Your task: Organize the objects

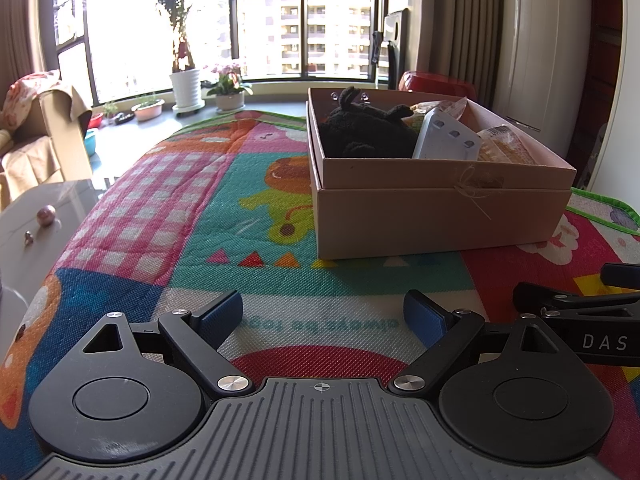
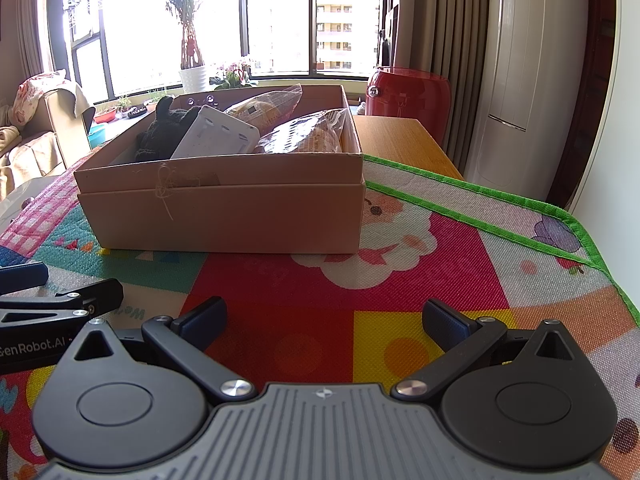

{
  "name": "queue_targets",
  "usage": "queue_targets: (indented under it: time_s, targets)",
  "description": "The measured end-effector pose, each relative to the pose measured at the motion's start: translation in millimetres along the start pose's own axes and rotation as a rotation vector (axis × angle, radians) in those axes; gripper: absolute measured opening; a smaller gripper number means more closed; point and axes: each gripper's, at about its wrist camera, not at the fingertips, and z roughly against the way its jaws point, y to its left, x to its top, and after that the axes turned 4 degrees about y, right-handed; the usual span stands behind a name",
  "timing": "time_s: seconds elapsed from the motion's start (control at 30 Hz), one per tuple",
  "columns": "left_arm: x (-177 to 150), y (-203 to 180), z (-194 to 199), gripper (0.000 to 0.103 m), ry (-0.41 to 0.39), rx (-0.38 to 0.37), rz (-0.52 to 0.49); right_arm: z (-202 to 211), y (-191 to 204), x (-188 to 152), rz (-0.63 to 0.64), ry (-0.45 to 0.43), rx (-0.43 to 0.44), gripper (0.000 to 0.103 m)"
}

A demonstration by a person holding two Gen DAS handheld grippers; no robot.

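**Box packed, both grippers empty**

Cardboard box (image 1: 440,208) sits on play mat (image 1: 256,208), long axis crosswise. White device (image 2: 216,136) leans tilted against black plush (image 1: 368,128). Left gripper (image 1: 323,314) and right gripper (image 2: 324,320) spread wide, holding nothing. Only right view shows wooden table (image 2: 400,136).

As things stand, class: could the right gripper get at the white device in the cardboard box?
Probably yes. The right gripper has open jaws, the box has no lid, and the white device leans with its top above the near wall.

Matt cardboard box (image 2: 224,216), woven mat (image 2: 400,280)
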Motion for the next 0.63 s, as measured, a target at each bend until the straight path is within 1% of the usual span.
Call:
queue_targets:
  time_s: [0.17, 0.27, 0.37, 0.63]
  targets:
    - [0.0, -0.6, 0.7, 0.093, 0.000, 0.000, 0.001, 0.1, -0.1, 0.1, 0.001, 0.000, -0.001, 0.103]
    - [0.8, -4.3, 1.0, 0.094, 0.000, 0.014, -0.009, 0.2, 0.1, -0.1, 0.000, 0.000, 0.000, 0.103]
    - [0.7, -1.7, 1.3, 0.094, 0.001, 0.001, 0.003, 0.2, -0.1, 0.1, 0.000, 0.000, 0.000, 0.103]
    - [2.3, -1.2, -0.1, 0.094, 0.003, 0.001, 0.002, 0.4, -0.1, -0.1, 0.000, 0.000, 0.000, 0.103]
